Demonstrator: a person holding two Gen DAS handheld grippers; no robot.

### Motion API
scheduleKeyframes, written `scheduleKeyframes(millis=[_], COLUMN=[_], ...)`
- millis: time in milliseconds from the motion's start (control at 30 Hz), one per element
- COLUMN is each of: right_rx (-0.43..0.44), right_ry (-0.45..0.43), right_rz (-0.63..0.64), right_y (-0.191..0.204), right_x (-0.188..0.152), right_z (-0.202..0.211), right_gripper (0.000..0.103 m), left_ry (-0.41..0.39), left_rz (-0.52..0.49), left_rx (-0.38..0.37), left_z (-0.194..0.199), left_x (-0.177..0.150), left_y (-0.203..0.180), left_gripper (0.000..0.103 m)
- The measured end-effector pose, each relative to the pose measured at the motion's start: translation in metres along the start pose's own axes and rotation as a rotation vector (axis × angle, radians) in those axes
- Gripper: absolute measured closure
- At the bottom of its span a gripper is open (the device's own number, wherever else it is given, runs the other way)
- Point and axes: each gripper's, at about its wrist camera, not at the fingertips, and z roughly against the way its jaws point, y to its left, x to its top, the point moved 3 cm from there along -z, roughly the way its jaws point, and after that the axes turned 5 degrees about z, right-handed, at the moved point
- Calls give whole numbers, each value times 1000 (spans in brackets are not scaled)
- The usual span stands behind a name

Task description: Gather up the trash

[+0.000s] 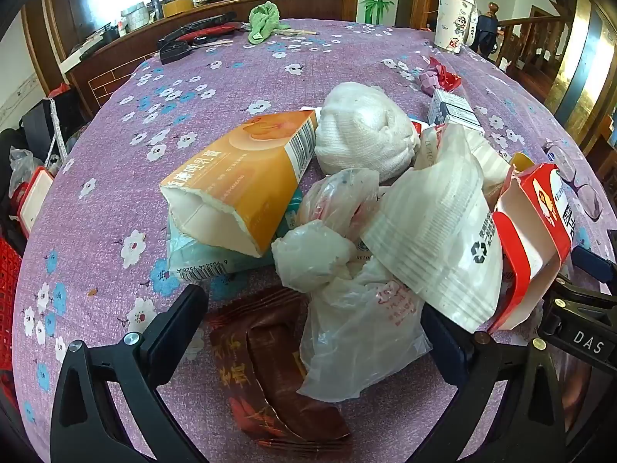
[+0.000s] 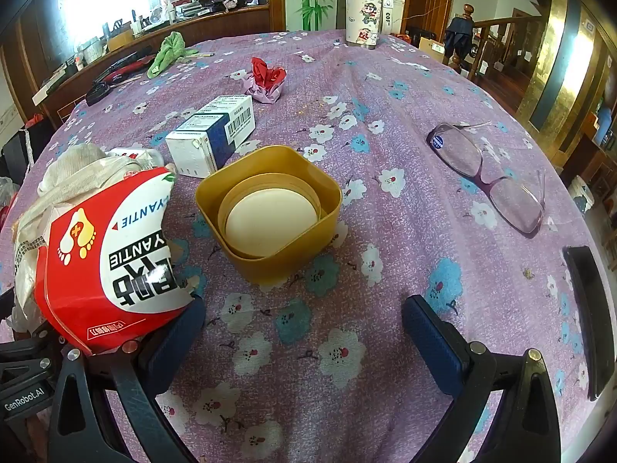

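A heap of trash lies on the purple flowered tablecloth [image 1: 115,162]: a torn orange box [image 1: 239,181], a white cloth ball [image 1: 362,131], clear plastic bags [image 1: 347,332], a white pouch with a recycling mark [image 1: 435,239], a dark red wrapper [image 1: 270,378] and a torn red-and-white box [image 1: 536,231]. My left gripper [image 1: 312,320] is open, its fingers on either side of the bags and wrapper. My right gripper [image 2: 304,324] is open and empty over bare cloth. The red-and-white box [image 2: 108,254] rests against its left finger. A yellow square tub [image 2: 270,208] stands just ahead.
A white-and-blue carton [image 2: 216,135], a red and pink crumpled wrapper [image 2: 266,81], glasses [image 2: 489,177], a dark phone [image 2: 586,316], a tall white cup [image 2: 362,7], a green cloth [image 1: 262,19] and black-and-red tools [image 1: 193,34] lie on the table. Its edge curves around on the left.
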Motion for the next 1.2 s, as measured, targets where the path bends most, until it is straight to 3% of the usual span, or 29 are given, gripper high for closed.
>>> scheduleKeyframes(millis=[233,533,900,1200], right_rx=[51,61,51,37], right_ry=[-17,-122,-450,-435], right_rz=[31,97,72,102], right_y=[-5,-4,28,44], right_x=[-6,-43,-88,-115], right_z=[25,90,167,174], right_gripper=[2,2,2,5], left_ry=[-20,-189,-498,-500], left_rz=[-41,-81,-3,29], left_rx=[-32,-110,43,34], left_z=[22,101,159,165], left_x=[-11,-32,-85,-109], left_y=[0,17,55,68], left_gripper=[0,0,0,0])
